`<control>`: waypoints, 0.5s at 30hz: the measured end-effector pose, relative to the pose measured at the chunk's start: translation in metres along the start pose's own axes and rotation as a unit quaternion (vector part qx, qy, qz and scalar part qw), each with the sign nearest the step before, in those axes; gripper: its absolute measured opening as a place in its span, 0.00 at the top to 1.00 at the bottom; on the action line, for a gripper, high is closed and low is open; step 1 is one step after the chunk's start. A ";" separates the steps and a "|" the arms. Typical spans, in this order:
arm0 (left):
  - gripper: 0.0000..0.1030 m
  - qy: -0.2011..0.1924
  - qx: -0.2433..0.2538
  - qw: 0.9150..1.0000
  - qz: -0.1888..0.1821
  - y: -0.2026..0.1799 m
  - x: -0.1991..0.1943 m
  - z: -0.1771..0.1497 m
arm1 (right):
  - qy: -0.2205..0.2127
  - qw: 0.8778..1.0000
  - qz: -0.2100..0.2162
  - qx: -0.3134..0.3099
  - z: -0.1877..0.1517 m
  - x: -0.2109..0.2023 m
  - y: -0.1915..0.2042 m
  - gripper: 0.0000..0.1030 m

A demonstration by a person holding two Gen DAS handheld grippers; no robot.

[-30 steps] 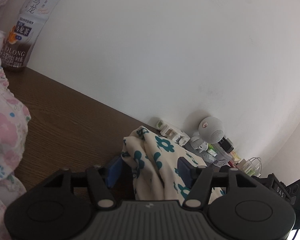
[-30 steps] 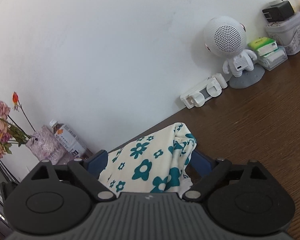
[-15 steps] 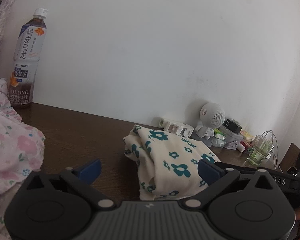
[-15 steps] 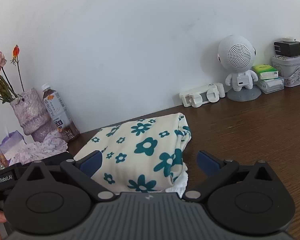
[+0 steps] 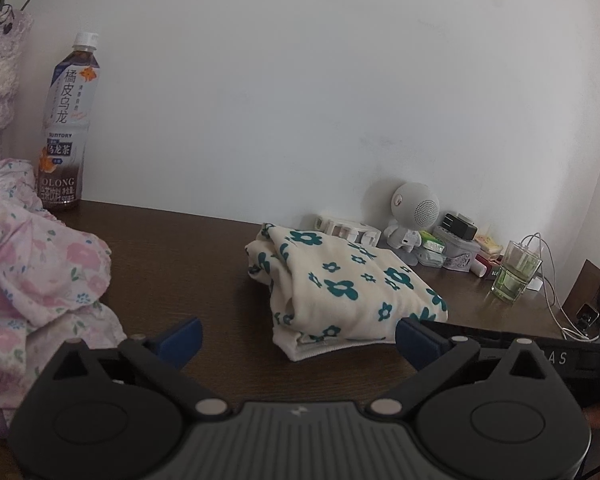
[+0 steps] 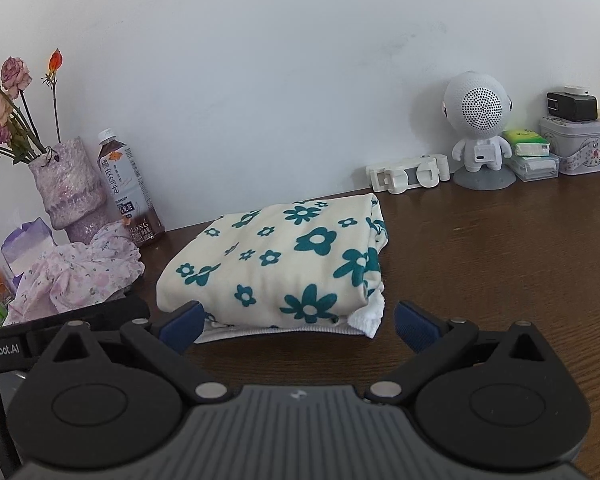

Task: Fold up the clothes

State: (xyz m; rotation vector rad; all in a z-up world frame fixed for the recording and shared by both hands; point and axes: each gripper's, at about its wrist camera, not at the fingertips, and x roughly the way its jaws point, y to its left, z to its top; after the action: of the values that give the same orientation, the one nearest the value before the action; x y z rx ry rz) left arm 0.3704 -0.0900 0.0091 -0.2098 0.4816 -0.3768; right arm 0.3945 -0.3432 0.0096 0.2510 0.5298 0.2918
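We hold both grippers, left gripper (image 5: 298, 338) and right gripper (image 6: 298, 322), jaws spread and empty, the folded floral garment (image 6: 284, 264) straight ahead; the unfolded pink garment (image 5: 32, 280) is nearer our left.

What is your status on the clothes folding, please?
Left gripper and right gripper open, empty. Cream floral garment folded on the table. Pink floral garment crumpled, unfolded. Nothing in the way.

Bare table (image 6: 500, 272) lies right of the folded cloth (image 6: 284, 264); pink garment (image 6: 76, 272) and bottle (image 6: 130, 188) crowd the left
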 end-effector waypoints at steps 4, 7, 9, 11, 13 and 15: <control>0.00 0.002 0.005 1.000 -0.001 -0.006 -0.016 -0.009 | 0.004 1.000 0.005 0.004 -0.009 -0.014 0.006 0.00; 0.00 0.005 0.007 1.000 0.001 -0.010 -0.027 -0.016 | 0.009 1.000 0.006 0.003 -0.017 -0.023 0.012 0.00; 0.00 0.007 0.006 1.000 0.002 -0.012 -0.036 -0.020 | 0.014 1.000 0.005 0.003 -0.023 -0.028 0.016 0.00; 0.00 0.008 0.005 1.000 0.003 -0.013 -0.045 -0.025 | 0.017 1.000 0.004 0.001 -0.030 -0.036 0.020 0.00; 0.00 0.008 0.005 1.000 0.005 -0.015 -0.055 -0.029 | 0.017 1.000 0.004 0.000 -0.035 -0.044 0.025 0.00; 0.00 0.008 0.007 1.000 0.006 -0.016 -0.064 -0.034 | 0.018 1.000 0.000 -0.002 -0.041 -0.053 0.030 0.00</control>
State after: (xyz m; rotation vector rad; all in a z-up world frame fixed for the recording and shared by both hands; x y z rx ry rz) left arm 0.2969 -0.0830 0.0107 -0.1894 0.4964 -0.3703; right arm 0.3228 -0.3270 0.0088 0.2413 0.5643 0.2971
